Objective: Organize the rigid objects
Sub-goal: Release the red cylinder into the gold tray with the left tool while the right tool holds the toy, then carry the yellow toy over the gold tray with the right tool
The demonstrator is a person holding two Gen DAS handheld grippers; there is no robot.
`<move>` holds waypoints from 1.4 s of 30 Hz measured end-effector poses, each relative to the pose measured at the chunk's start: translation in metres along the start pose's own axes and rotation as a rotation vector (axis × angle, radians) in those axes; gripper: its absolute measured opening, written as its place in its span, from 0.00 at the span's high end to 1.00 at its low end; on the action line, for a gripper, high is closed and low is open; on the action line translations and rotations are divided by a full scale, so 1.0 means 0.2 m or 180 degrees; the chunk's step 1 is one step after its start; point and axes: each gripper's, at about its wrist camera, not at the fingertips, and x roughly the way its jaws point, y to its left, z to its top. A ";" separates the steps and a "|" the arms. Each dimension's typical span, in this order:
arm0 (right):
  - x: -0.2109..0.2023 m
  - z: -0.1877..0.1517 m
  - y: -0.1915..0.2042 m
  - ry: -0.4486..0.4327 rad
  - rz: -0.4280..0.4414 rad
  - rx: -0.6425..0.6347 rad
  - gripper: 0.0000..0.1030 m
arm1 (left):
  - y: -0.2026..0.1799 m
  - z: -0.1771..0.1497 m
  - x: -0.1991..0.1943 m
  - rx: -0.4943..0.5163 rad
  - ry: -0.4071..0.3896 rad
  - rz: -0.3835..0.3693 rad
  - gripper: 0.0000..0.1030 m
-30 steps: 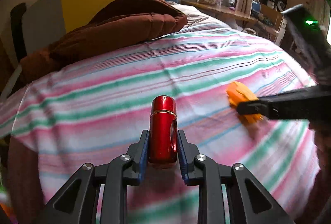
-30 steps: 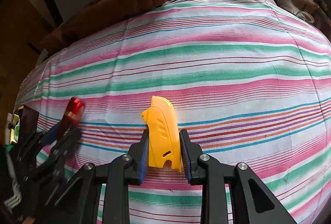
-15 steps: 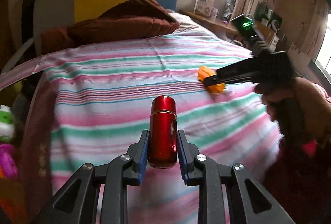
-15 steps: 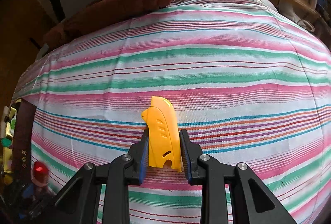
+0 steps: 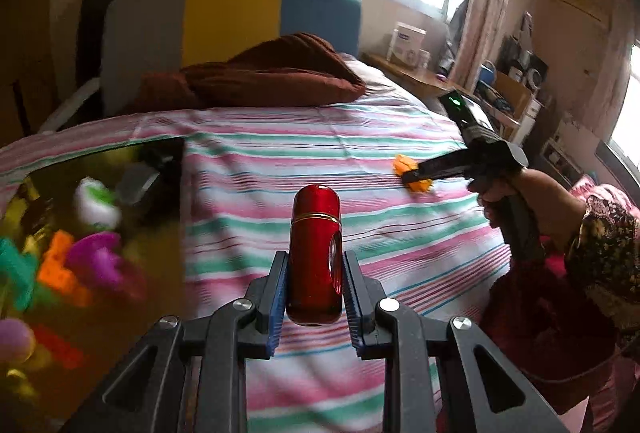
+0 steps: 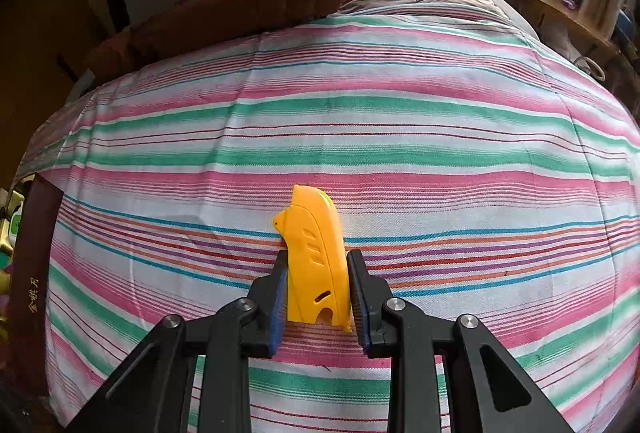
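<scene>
My left gripper point(image 5: 315, 265) is shut on a shiny red cylinder point(image 5: 316, 253) with a gold ring, held upright in the air near the left edge of the striped bed point(image 5: 320, 161). My right gripper point(image 6: 317, 273) is shut on a yellow plastic piece point(image 6: 314, 257), low over the striped sheet point(image 6: 360, 137). In the left wrist view the right gripper point(image 5: 416, 177) shows at the right with the yellow piece point(image 5: 412, 171) and the person's hand point(image 5: 532, 197).
A box point(image 5: 80, 233) of blurred coloured toys sits beside the bed at the left. A brown quilt point(image 5: 264, 77) lies at the head of the bed, also in the right wrist view point(image 6: 248, 1). A cluttered shelf point(image 5: 492, 89) runs along the far right.
My left gripper has swung left and back with the red cylinder, bringing the toy box into view. The right gripper has stayed almost still, holding the yellow piece.
</scene>
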 end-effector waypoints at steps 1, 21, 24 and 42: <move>0.00 0.00 0.00 0.0000 -0.0002 0.0001 0.73 | 0.04 -0.01 -0.03 -0.0055 -0.0011 0.0043 0.75; -0.02 0.02 -0.02 -0.0156 0.0102 0.0199 0.73 | 0.56 -0.24 -0.11 -0.0588 0.0317 0.0644 0.75; -0.02 0.02 -0.02 -0.0170 0.0114 0.0212 0.73 | 0.62 -0.27 -0.09 -0.0671 0.0407 0.0733 0.75; -0.06 0.01 -0.04 -0.0219 0.0205 0.0247 0.73 | 0.61 -0.27 -0.12 -0.0736 0.0294 0.0743 0.65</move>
